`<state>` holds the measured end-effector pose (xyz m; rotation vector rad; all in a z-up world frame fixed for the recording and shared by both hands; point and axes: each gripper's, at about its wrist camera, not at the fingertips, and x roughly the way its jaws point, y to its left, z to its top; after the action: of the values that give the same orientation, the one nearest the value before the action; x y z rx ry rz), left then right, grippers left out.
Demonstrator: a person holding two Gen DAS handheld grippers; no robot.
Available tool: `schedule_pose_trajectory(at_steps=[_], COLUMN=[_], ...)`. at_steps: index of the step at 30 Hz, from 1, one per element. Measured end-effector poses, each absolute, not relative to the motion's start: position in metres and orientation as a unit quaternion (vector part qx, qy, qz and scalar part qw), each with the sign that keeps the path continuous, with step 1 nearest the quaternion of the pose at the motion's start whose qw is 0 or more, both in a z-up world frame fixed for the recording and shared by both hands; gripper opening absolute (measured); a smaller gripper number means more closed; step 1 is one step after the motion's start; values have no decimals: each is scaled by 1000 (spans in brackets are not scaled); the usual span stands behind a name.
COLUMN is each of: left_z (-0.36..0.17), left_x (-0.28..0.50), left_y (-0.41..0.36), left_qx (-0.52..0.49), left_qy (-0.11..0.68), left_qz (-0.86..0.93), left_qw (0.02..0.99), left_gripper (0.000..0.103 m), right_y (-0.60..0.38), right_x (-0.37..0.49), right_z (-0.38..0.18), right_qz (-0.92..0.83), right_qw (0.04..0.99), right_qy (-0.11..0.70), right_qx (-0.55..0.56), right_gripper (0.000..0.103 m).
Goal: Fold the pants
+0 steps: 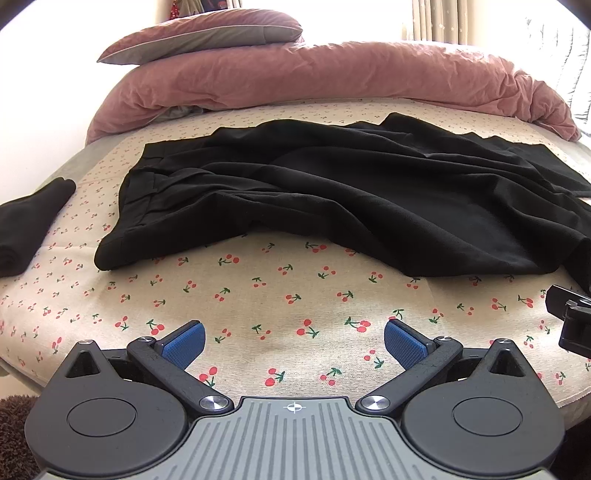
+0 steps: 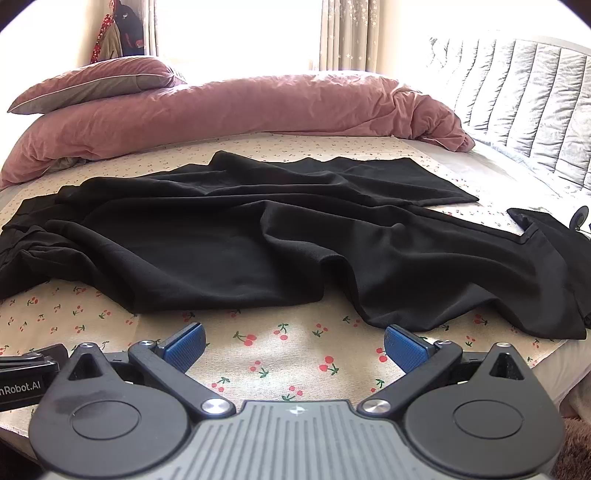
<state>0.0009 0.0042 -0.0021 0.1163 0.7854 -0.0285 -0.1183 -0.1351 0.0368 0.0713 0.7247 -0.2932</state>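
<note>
Pants (image 1: 332, 192), black, one pair: spread crumpled and unfolded across the middle of the bed's cherry-print sheet (image 1: 258, 295), waistband toward the left edge, legs running toward the right edge, near hem close to the front edge. Left gripper (image 1: 293, 341): blue pads spread wide, nothing between them, above bare sheet at the front edge, apart from the pants. Right gripper (image 2: 293, 343): likewise wide apart and empty, just short of the fabric. Folded black garment (image 1: 29, 229): left edge. Pink duvet (image 1: 314, 77) with pillow (image 1: 199, 35): bunched along the far edge. Grey quilted headboard (image 2: 517, 92): right side.
</note>
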Motion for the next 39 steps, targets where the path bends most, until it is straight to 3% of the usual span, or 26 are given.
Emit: schedule_pose_trajectory(at_steps=[25,35,39], left_z=[-4,-1,-2], left_x=[14,30,47], left_y=[15,57,90], left_qx=[53,19,-26], left_qy=[397,367,388], left_qz=[-14,-43,-46], left_qw=[916,929,920], left_gripper=[103,103,103], right_y=[-136,-155,-168], right_x=[-102,-103,-96], right_z=[29,38,41], right_qz=[-130,-112,-101], right_qw=[917,940,933], right_qy=[376,322,345], right_qx=[17,-26,-5], right_gripper=[103,103,103])
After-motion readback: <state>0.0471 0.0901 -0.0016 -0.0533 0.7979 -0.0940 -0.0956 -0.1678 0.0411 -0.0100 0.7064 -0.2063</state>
